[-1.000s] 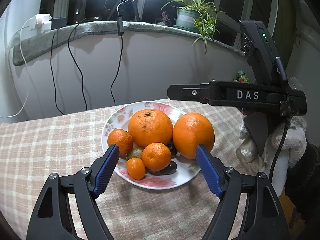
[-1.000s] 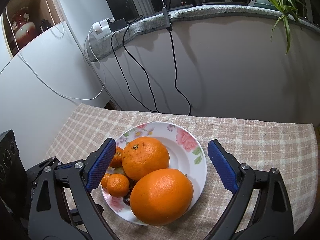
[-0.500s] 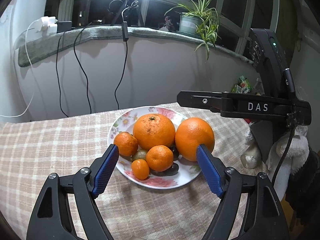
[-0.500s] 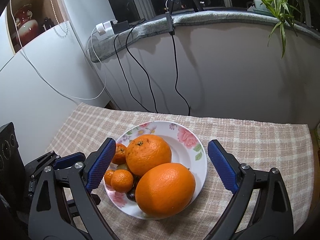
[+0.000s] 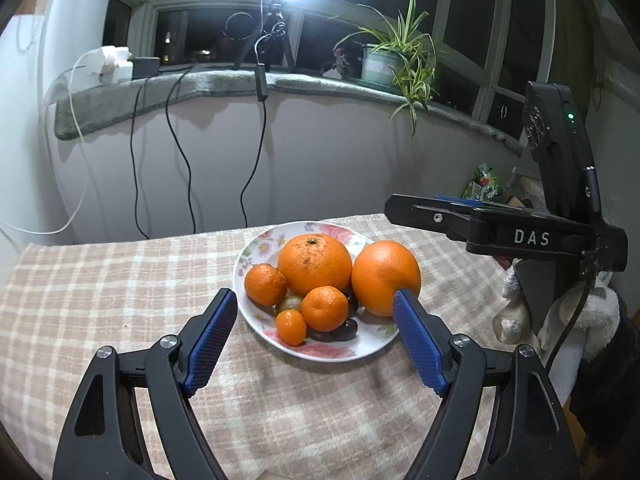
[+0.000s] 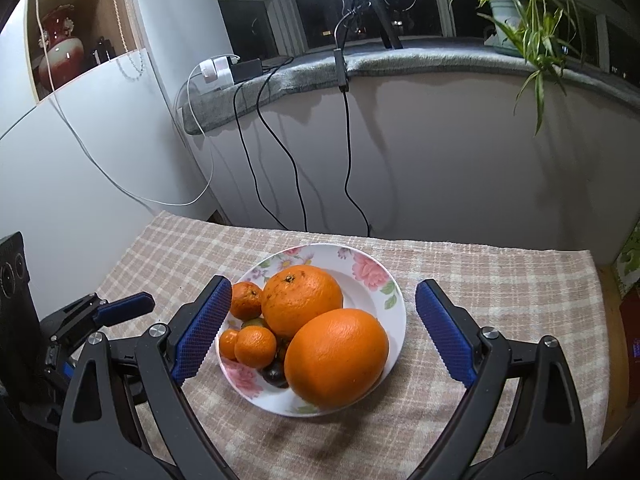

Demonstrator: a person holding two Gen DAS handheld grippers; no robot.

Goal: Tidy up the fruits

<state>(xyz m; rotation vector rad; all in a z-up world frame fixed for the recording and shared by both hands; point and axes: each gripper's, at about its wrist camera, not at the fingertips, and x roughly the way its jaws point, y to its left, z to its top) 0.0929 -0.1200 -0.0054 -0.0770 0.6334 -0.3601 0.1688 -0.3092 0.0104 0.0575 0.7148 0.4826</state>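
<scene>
A floral plate [image 5: 256, 248] [image 6: 372, 268] on the checked tablecloth carries two big oranges [image 5: 315, 264] [image 6: 336, 358], three small mandarins [image 5: 324, 308] [image 6: 255, 347] and a few dark and greenish small fruits [image 5: 292, 302]. My left gripper [image 5: 315, 304] hovers short of the plate's near rim, open, nothing between its blue pads. My right gripper [image 6: 323, 296] is open too, its fingers either side of the plate and above it, touching no fruit. The right gripper's body [image 5: 504, 228] shows side-on in the left wrist view; the left one's fingers [image 6: 124, 306] show at the left of the right wrist view.
The tablecloth [image 5: 100, 280] covers the table up to a curved white wall with hanging cables [image 5: 176, 152]. A spider plant [image 5: 400, 60] stands on the sill. A white gloved hand [image 5: 576, 312] is at the right. A green packet [image 5: 482, 182] lies beyond the table's far right.
Both grippers have drawn back and up from the plate, so the fruit looks smaller and farther. Their jaws stay equally wide. The fruit has not moved.
</scene>
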